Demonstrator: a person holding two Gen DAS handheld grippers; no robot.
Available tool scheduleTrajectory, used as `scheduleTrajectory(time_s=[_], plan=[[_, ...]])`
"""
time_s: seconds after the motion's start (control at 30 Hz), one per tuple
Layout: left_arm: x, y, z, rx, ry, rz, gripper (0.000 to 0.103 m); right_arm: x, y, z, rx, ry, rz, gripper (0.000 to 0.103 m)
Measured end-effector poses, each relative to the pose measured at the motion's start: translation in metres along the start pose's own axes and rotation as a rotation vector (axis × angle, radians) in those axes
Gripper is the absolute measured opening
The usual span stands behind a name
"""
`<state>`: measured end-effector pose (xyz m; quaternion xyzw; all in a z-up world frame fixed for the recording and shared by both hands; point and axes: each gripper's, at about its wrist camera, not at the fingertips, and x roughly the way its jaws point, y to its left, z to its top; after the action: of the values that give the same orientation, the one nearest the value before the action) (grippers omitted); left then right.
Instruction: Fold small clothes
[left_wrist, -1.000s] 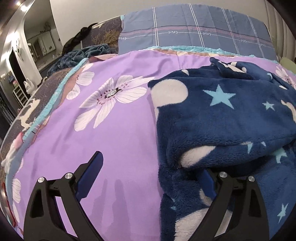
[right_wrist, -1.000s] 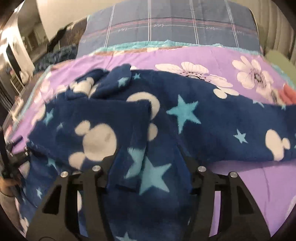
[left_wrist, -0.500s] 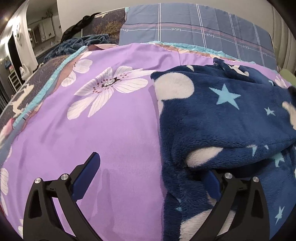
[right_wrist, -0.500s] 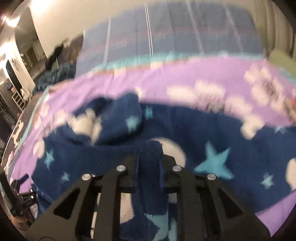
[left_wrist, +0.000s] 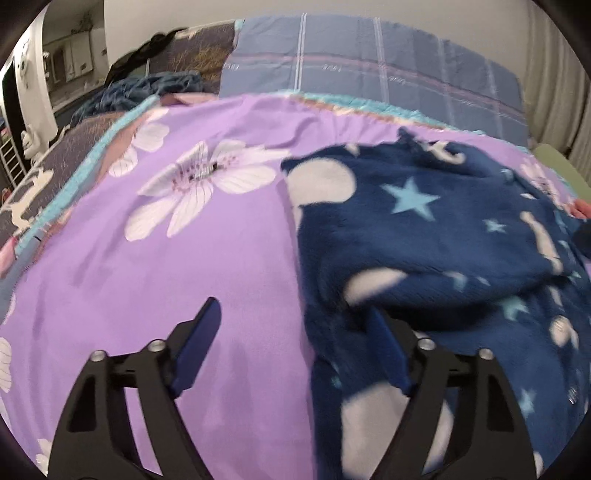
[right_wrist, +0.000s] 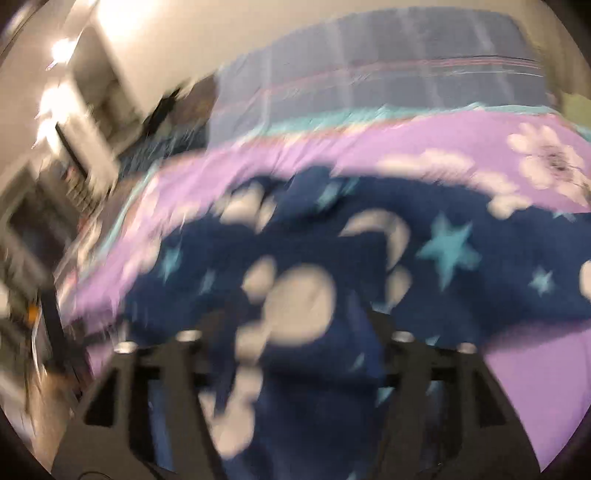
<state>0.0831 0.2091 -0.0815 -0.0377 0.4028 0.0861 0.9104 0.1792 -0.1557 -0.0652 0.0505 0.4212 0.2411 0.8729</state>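
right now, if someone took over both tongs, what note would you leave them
Left tongs: open, low over the purple bedspread, straddling the left edge of the navy fleece garment; one finger is on bare spread, the other is tucked in the fleece.
Right tongs: open, with a flap of the garment bunched between the fingers; this view is blurred by motion, so grip is not confirmed.
Garment: lies on the bedspread, partly doubled over itself, rumpled.
Done: one rough fold seems laid.
Left: flatten, square the edges, finish folding.
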Motion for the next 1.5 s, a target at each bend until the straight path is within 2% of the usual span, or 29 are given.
scheduleTrajectory(time_s=[0.07, 0.17, 0.23, 0.3, 0.37, 0.4, 0.47, 0.53, 0.63, 0.7, 0.77, 0.8, 0.87, 1.0, 1.07, 1.1, 1.13, 1.17, 1.2, 1.23, 1.3, 1.37, 1.5], plan=[[-0.028, 0.000, 0.002, -0.009, -0.059, -0.034, 0.076, 0.031, 0.001, -0.021, -0.032, 0.108, -0.062, 0.064], [-0.064, -0.008, 0.014, -0.045, -0.155, -0.148, 0.076, 0.039, 0.003, -0.035, -0.048, 0.050, -0.082, 0.066], [-0.073, -0.028, 0.026, -0.050, -0.208, -0.227, 0.076, 0.040, 0.008, -0.035, -0.062, 0.046, -0.087, 0.074], [-0.067, -0.051, 0.035, -0.021, -0.223, -0.251, 0.076, 0.040, 0.007, -0.035, -0.062, 0.047, -0.069, 0.076], [-0.038, -0.084, 0.045, 0.024, -0.180, -0.285, 0.076, 0.031, -0.003, -0.033, -0.013, 0.044, -0.019, 0.074], [-0.027, -0.094, 0.045, 0.041, -0.158, -0.283, 0.076, 0.022, -0.010, -0.031, 0.035, 0.035, 0.004, 0.067], [0.020, -0.116, 0.039, 0.089, -0.052, -0.255, 0.076, -0.009, -0.029, -0.025, 0.138, -0.022, 0.031, 0.064], [0.062, -0.129, 0.024, 0.122, 0.071, -0.233, 0.077, -0.046, -0.064, -0.023, 0.215, -0.123, -0.028, 0.064], [0.058, -0.137, 0.022, 0.156, 0.034, -0.185, 0.082, -0.097, -0.130, -0.025, 0.353, -0.236, -0.206, 0.065], [0.061, -0.141, 0.018, 0.173, 0.035, -0.156, 0.083, -0.130, -0.188, -0.036, 0.537, -0.292, -0.284, 0.067], [0.060, -0.142, 0.018, 0.180, 0.033, -0.144, 0.084, -0.155, -0.235, -0.054, 0.720, -0.364, -0.291, 0.068], [0.061, -0.142, 0.017, 0.181, 0.033, -0.142, 0.084, -0.162, -0.248, -0.061, 0.768, -0.387, -0.283, 0.073], [0.063, -0.143, 0.018, 0.175, 0.034, -0.148, 0.084, -0.168, -0.268, -0.069, 0.822, -0.402, -0.268, 0.075], [0.062, -0.141, 0.020, 0.173, 0.031, -0.148, 0.084, -0.156, -0.286, -0.066, 0.850, -0.401, -0.276, 0.075], [0.062, -0.140, 0.020, 0.171, 0.031, -0.150, 0.085, -0.150, -0.297, -0.062, 0.880, -0.428, -0.286, 0.070], [0.062, -0.140, 0.020, 0.170, 0.031, -0.151, 0.085, -0.149, -0.300, -0.059, 0.899, -0.434, -0.277, 0.058], [0.062, -0.139, 0.020, 0.169, 0.031, -0.152, 0.085, -0.143, -0.302, -0.056, 0.919, -0.430, -0.261, 0.040], [0.062, -0.138, 0.020, 0.167, 0.031, -0.155, 0.085, -0.142, -0.310, -0.054, 0.945, -0.423, -0.228, 0.032], [0.062, -0.138, 0.021, 0.164, 0.032, -0.158, 0.085, -0.138, -0.313, -0.051, 0.961, -0.419, -0.209, 0.016], [0.062, -0.137, 0.021, 0.163, 0.032, -0.160, 0.085, -0.137, -0.312, -0.047, 0.972, -0.430, -0.205, 0.010], [0.062, -0.137, 0.020, 0.163, 0.032, -0.161, 0.086, -0.145, -0.304, -0.038, 0.952, -0.478, -0.221, 0.009], [0.062, -0.137, 0.020, 0.162, 0.033, -0.163, 0.086, -0.151, -0.274, -0.019, 0.843, -0.504, -0.218, 0.009], [0.062, -0.136, 0.019, 0.160, 0.031, -0.167, 0.086, -0.142, -0.169, 0.030, 0.503, -0.492, -0.116, 0.009]])
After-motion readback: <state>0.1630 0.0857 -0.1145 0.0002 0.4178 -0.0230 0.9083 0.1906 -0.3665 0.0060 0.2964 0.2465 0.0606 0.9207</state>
